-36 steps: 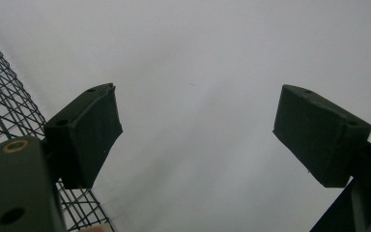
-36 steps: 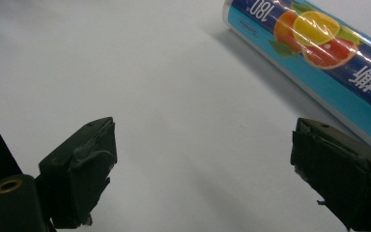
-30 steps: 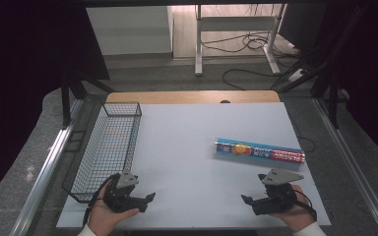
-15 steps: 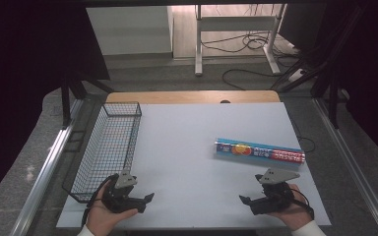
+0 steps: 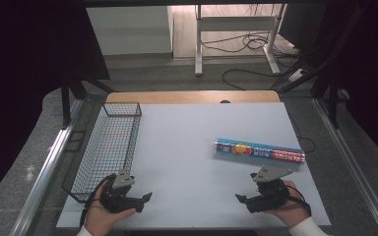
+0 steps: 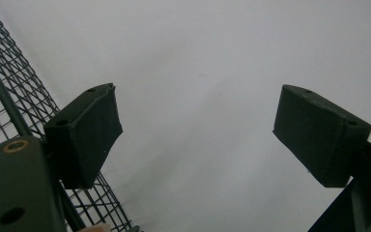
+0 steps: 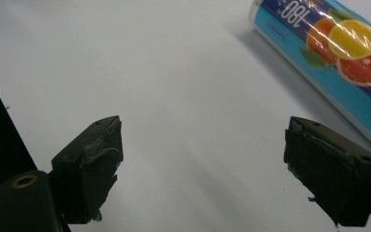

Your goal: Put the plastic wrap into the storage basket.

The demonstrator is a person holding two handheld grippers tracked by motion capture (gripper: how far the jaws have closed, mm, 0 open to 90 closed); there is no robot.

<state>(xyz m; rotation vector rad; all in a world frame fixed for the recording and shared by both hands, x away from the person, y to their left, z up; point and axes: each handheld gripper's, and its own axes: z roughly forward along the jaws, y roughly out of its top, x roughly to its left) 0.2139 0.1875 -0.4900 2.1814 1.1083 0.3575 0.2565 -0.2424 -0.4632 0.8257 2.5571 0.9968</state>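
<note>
So nothing's actually been picked up yet as far as I can tell, this looks like the very start. Going left to right: the black wire mesh basket [image 5: 109, 147] sits along the left edge of the white tabletop [image 5: 187, 147] and I can't see anything in it. Just beside its near corner my left tool [image 5: 145, 197] rests low on the tabletop, jaws spread wide with only bare white surface between them; the basket's mesh [image 6: 9, 77] is right next to its left jaw in the left gripper view. Over on the right, my right tool [image 5: 240, 198] is also wide open and holding nothing, though its jaws have just been closing a touch, with nothing between them. The long blue tube with orange and grapefruit pictures on its shiny wrapper [image 5: 259, 151] lies flat on the tabletop, just past the right tool and apart from it; in the right gripper view it [image 7: 338, 53] sits up in the corner beyond the right jaw. My guess is the tube goes into the basket, so all of it is left: reach, grab, carry across. The stretch of tabletop between tube and basket is clear, nothing in the way.
</note>
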